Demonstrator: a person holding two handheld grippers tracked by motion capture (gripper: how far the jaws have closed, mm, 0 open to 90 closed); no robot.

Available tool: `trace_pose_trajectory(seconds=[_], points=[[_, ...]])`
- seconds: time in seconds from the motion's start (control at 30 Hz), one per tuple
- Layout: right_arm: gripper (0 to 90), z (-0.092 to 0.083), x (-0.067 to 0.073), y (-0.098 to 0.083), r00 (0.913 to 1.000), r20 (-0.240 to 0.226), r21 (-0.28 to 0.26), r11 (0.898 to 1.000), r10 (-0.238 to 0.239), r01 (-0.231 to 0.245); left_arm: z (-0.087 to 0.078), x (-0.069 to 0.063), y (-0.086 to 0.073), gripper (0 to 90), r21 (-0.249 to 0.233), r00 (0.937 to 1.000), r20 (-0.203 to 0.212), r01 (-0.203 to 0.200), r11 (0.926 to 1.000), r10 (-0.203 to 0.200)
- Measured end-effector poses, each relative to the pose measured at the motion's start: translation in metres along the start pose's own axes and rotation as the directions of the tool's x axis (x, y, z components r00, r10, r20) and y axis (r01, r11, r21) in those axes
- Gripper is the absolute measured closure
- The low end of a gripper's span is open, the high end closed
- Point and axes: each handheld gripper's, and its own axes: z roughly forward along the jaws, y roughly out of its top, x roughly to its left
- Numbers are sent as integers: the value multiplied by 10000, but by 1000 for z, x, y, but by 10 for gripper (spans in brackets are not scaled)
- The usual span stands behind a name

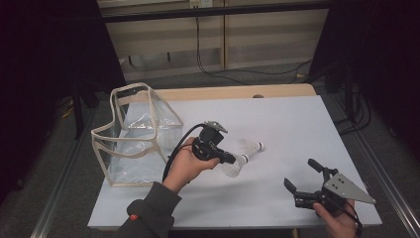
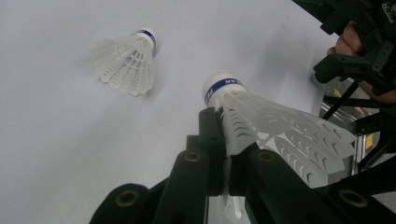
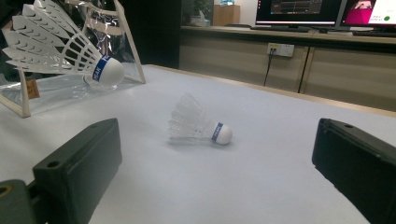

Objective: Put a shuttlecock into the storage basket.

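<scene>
Gripping one shuttlecock [image 2: 261, 126] by its skirt, the left tool [image 1: 229, 158] holds it just above the worktop [image 1: 297, 119], near centre. A second shuttlecock [image 1: 251, 147] lies just beside, at one o'clock. I judge the next move carries the held one to the clear bag [image 1: 136, 134] at nine o'clock, apparently empty. The right tool [image 1: 303, 176], jaws spread, waits at four o'clock.

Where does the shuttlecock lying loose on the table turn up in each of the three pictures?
High view: loose shuttlecock lies mid-table, beyond the held one.
Left gripper view: upper left.
Right gripper view: centre.
Shared landmark: the held shuttlecock in the left gripper.
</scene>
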Motion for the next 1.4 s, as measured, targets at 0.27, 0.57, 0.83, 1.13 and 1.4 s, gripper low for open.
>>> trace_pose_trajectory(seconds=[0.27, 0.57, 0.83, 1.13, 1.4], points=[[14, 0, 0, 0, 10000, 3, -4, 10000, 0, 0, -7, 1, 2, 889, -27, 10000, 0, 76, 10000, -76], [14, 0, 0, 0, 10000, 11, -24, 10000, -9, 9, -14, 0, 6, 889, -38, 9998, -119, 176, 9998, -176], [14, 0, 0, 1, 10000, 9, -38, 10000, -20, 20, -21, 2, 9, 888, -101, 9996, -28, 275, 9996, -276], [14, -1, 0, 1, 10000, 20, -38, 10000, -17, 17, -28, 6, 11, 888, -190, 9992, -25, 395, 9990, -396], [14, 0, 0, 1, 10000, -15, -42, 10000, -25, 25, -36, 7, 15, 888, -153, 9991, -86, 406, 9991, -408]])
